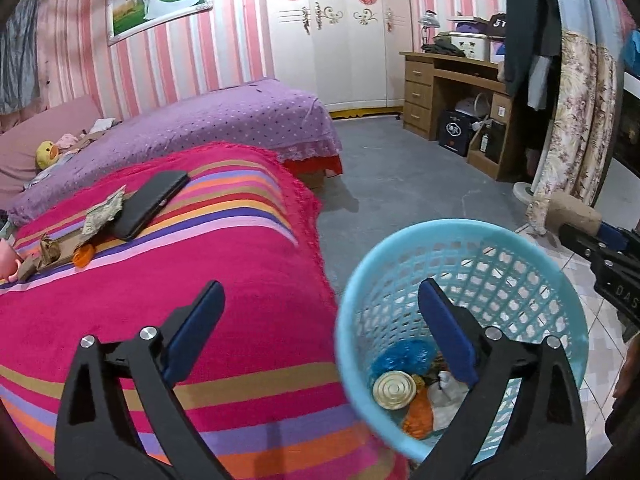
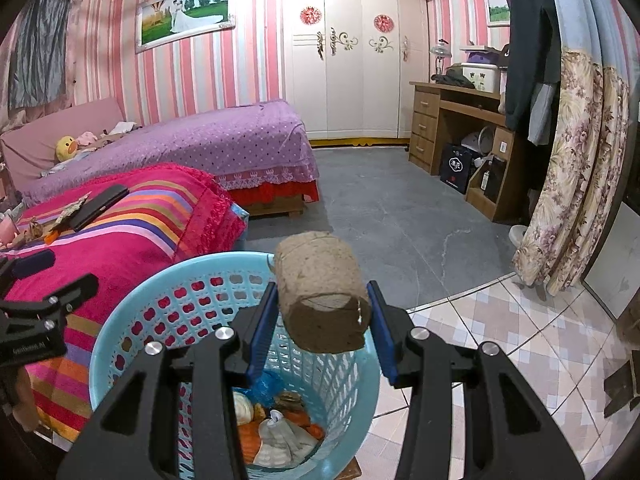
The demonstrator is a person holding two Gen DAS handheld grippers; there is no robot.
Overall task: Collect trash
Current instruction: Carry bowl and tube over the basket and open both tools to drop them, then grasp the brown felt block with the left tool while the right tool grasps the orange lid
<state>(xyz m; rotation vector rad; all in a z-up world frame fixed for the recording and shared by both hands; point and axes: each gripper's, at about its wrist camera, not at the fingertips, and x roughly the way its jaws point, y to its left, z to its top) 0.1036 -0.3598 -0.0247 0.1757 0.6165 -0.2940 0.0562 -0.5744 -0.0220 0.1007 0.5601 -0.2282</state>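
While my left gripper hung with its blue-padded jaws spread wide and nothing between them, one finger over the striped pink blanket and the other over the mouth of the light-blue plastic lattice basket, my right gripper was clamped on a brown cardboard paper roll. I held that roll by its sides, its open end facing the camera, above the near rim of the same basket, which stood on the floor just beside the blanket-covered bed. Inside the basket lay the trash already gathered: a round gold-coloured tin lid, a crumpled blue plastic bag, orange scraps and white crumpled paper. Farther up the blanket sat a black flat phone-like case, touching a crumpled brownish wrapper, with a small orange cap nearby. Beyond stood a bed under a purple dotted cover, a white wardrobe and a wooden desk.
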